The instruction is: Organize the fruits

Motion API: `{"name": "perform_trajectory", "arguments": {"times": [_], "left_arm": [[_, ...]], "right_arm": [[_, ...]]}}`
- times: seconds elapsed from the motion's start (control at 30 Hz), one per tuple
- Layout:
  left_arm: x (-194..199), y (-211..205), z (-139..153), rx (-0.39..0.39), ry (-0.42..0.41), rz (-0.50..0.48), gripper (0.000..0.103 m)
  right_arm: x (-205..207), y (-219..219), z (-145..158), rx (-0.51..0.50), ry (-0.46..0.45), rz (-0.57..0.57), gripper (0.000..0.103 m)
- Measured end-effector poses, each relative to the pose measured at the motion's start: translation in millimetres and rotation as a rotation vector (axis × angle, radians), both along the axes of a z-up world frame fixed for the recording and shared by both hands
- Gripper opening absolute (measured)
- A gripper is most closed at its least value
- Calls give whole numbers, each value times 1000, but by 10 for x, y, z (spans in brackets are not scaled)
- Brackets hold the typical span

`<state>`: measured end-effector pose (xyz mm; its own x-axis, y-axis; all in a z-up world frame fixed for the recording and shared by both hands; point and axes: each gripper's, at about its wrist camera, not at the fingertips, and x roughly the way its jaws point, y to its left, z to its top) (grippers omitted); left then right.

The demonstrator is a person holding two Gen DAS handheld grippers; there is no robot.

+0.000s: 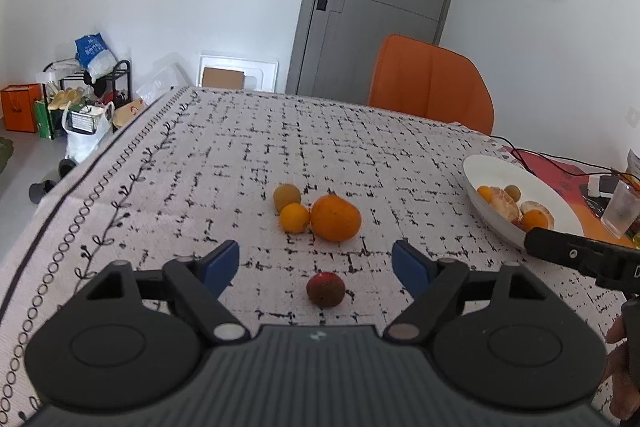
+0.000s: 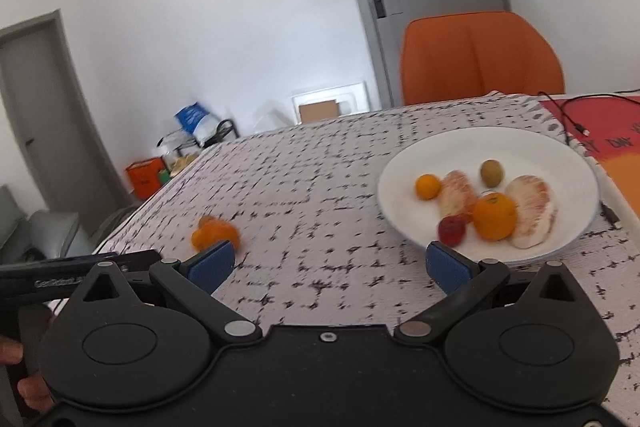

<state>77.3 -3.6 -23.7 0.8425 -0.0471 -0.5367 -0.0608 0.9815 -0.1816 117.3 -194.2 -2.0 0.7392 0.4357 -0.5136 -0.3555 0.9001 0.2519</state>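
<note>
- White plate (image 2: 492, 143), on the table's right side: already holds two peeled pomelo segments, an orange, a small mandarin, a kiwi and a red berry-like fruit.
- Left on the cloth (image 1: 360, 155): large orange (image 1: 336, 219), small mandarin (image 1: 294, 218), kiwi (image 1: 287, 197), touching in a cluster; lychee (image 1: 325, 289) apart, nearer. Roughly half done, I judge.
- Left gripper (image 1: 316, 263): jaws wide, empty, straddling the lychee.
- Right gripper (image 2: 326, 263): jaws wide, empty, near the plate.
- Writing: "GenRobot" partly legible on the left gripper's body in the right view; red mat lettering unreadable.

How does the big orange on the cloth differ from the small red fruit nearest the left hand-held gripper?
The big orange is larger and bright orange; the small red fruit is dark red-brown. The orange touches a smaller orange fruit; the red fruit lies alone. Both rest on the tablecloth, outside the plate.
</note>
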Motion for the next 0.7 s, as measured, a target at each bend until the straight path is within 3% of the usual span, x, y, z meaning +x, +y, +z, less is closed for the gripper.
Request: {"name": "perform_trajectory", "arguments": {"times": [0.37, 0.43, 0.47, 0.7], "left_arm": [[113, -3, -244, -41, 48, -37, 47], [147, 5, -298, -46, 61, -41, 37], [164, 17, -320, -55, 69, -42, 23], [155, 168, -302, -85, 57, -17, 23]], "right_arm": [[51, 205, -81, -39, 10, 64, 103], [79, 247, -101, -39, 21, 67, 103], [89, 270, -111, -42, 25, 70, 103], [144, 443, -139, -72, 25, 87, 103]]}}
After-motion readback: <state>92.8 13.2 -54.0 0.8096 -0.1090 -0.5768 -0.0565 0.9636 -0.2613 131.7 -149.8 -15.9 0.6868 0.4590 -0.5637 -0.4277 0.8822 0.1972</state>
